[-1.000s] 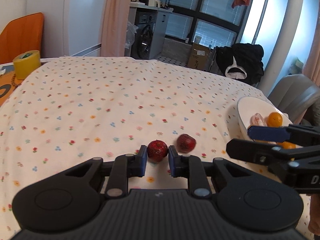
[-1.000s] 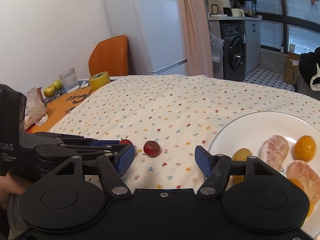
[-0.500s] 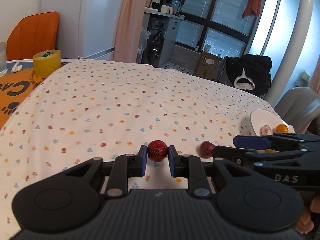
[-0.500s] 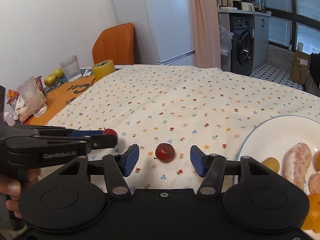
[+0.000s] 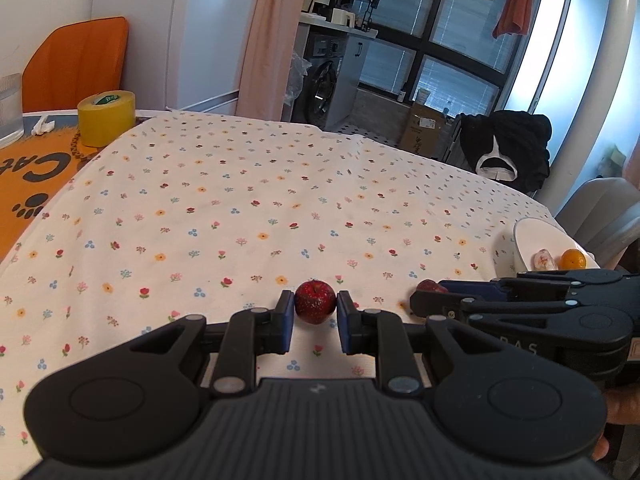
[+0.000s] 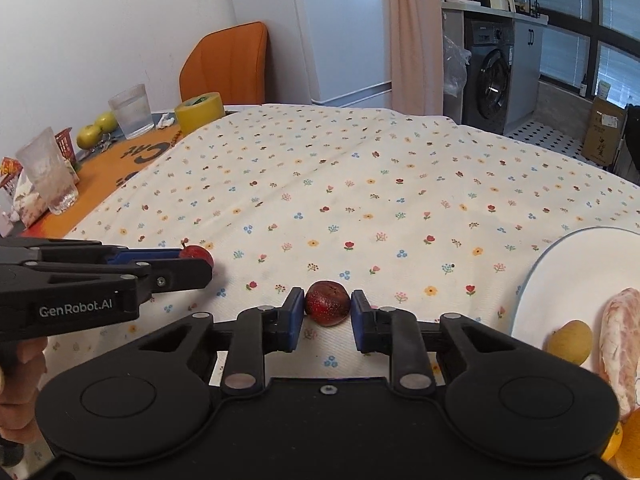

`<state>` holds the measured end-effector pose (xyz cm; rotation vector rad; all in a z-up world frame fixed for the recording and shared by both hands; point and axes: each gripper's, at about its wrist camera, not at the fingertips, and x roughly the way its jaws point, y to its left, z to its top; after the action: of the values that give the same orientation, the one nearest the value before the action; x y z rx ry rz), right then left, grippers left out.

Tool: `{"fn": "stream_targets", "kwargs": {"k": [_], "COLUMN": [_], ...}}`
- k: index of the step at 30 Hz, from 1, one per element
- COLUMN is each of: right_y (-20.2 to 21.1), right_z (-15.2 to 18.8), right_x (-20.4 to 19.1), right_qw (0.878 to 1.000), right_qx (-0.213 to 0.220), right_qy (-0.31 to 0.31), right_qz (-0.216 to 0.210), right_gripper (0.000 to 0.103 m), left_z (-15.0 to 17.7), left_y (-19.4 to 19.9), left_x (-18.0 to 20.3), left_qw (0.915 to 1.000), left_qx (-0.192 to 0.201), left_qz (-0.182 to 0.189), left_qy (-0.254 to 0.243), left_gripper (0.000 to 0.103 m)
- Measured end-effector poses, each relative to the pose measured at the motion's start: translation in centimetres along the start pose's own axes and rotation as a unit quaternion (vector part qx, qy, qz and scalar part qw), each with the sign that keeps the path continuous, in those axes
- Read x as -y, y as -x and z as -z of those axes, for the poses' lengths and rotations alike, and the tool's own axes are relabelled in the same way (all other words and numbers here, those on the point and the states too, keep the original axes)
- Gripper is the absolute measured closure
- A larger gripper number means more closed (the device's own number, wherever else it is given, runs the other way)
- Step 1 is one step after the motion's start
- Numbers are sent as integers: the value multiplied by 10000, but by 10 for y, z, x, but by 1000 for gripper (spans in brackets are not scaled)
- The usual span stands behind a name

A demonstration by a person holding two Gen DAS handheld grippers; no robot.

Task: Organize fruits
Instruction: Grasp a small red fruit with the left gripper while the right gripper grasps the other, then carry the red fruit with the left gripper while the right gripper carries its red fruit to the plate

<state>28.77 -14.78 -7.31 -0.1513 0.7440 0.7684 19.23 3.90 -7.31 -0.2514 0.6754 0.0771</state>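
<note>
A small red apple sits between the blue pads of my left gripper, which is shut on it just above the flowered cloth. That apple and the left gripper also show at the left of the right wrist view. My right gripper is shut on a second dark red fruit, its pads touching both sides. In the left wrist view this fruit peeks out behind the right gripper. A white plate at the right holds a yellow fruit, a peeled citrus piece and oranges.
The plate lies near the table's right edge. Left of the cloth, on an orange mat, stand a yellow tape roll, two glasses, green apples and snack packets. An orange chair stands behind. A hand grips the left gripper.
My right gripper moved left from the plate to the second red fruit and shut on it. The left gripper kept hold of its apple and drew back to the left.
</note>
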Motion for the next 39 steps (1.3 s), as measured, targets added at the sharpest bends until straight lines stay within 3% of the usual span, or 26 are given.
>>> {"fn": "stream_targets", "kwargs": {"k": [12,39], "right_y": [33,131], "right_z": [2,44], "right_x": [5,79], "right_qw": [9994,9916], "right_qx": [317,904], "right_qy": [-109,-659], "right_qz": [-15,656], "right_gripper": [80,80], "left_z": [0,5], "left_y": [12,28], "left_x": [19,119], "left_qw": [9999,9947], "left_qx": [91,285], "left_qz": [94,699], "left_qy": [-113,-700], "left_gripper": [82,82]}}
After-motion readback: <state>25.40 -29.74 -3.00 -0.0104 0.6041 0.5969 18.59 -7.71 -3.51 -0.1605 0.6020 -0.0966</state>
